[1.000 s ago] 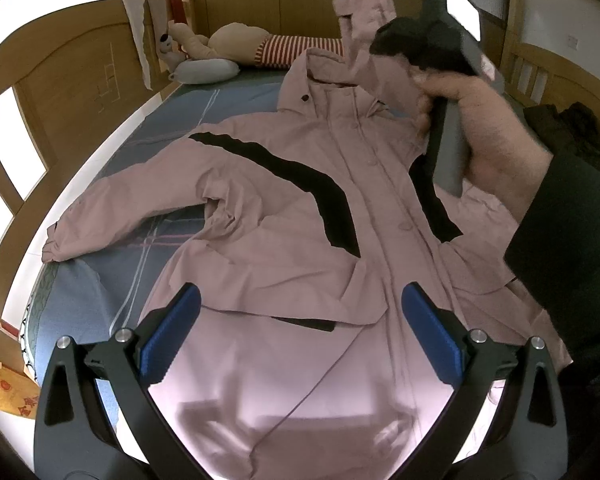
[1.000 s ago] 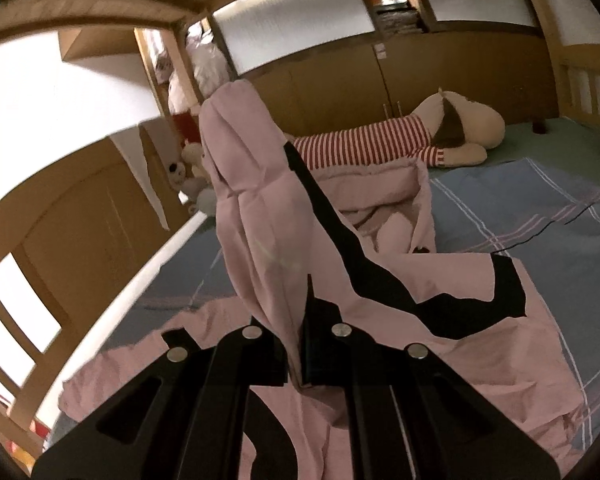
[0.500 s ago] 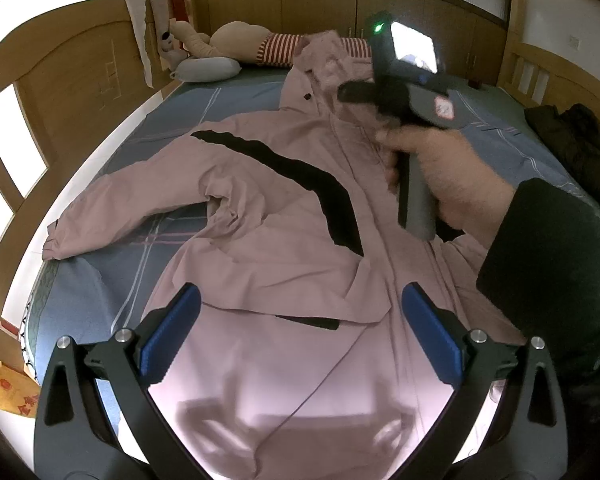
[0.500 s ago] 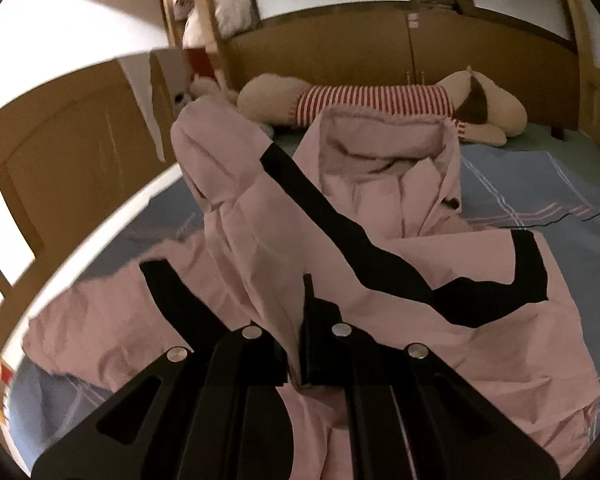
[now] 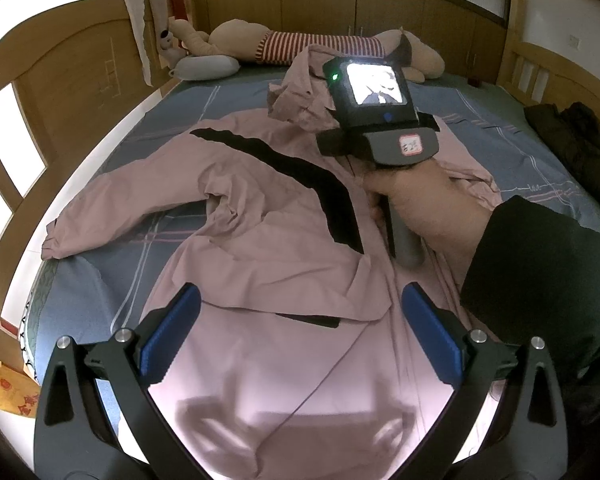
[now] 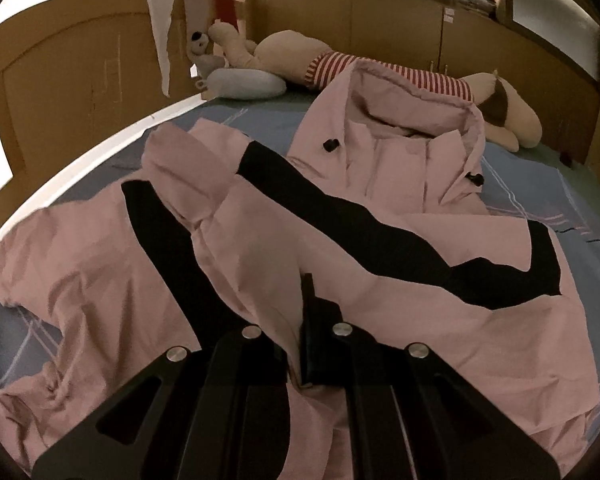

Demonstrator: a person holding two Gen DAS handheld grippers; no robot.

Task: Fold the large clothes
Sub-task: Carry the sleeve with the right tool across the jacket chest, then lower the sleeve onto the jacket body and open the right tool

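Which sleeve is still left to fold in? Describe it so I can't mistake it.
On the blue bed, the pink jacket lies spread out. Follow its black stripe outward toward the wooden side rail: the long sleeve lies flat on the sheet, cuff nearest the edge. The other sleeve is pinched in the right gripper.
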